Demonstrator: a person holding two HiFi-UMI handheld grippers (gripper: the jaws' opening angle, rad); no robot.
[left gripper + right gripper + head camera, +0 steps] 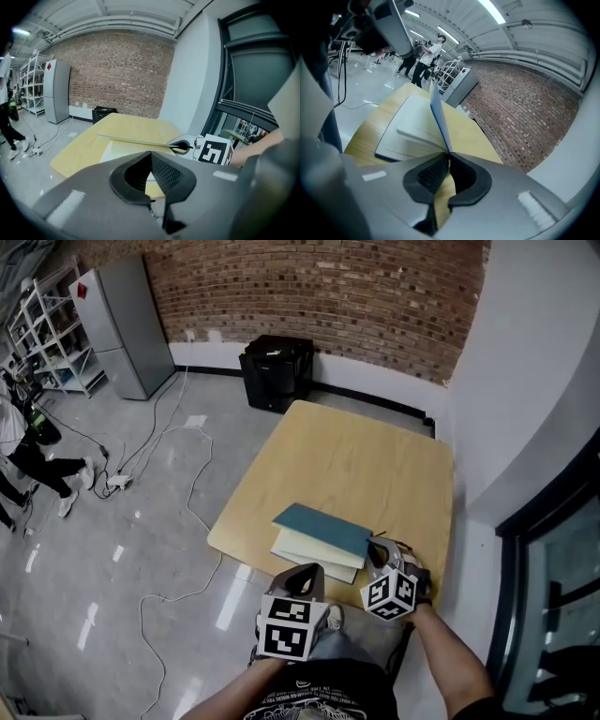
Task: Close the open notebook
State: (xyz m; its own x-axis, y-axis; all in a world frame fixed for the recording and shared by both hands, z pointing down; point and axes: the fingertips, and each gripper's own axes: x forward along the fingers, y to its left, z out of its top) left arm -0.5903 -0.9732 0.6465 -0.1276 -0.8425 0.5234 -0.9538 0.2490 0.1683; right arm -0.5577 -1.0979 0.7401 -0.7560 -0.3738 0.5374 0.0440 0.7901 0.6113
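Note:
The notebook point(302, 548) lies near the front edge of the wooden table point(356, 456), its cream pages showing. Its teal cover point(324, 527) hangs lifted over the pages, nearly flat. My right gripper point(378, 546) is shut on the cover's right edge; in the right gripper view the cover point(439, 119) rises straight out of the pinched right gripper point(447, 157). The left gripper view shows the cover point(136, 141) edge-on as a thin line, with the right gripper point(183, 146) at its end. My left gripper point(309, 574) is just in front of the notebook, shut and empty, as the left gripper point(151, 153) shows in its own view.
A black box point(275, 371) stands on the floor behind the table by the brick wall. A grey cabinet point(127, 324) and shelves are at the far left, with cables point(159, 446) across the floor and a person point(23, 456) at the left edge. A white wall and window run along the right.

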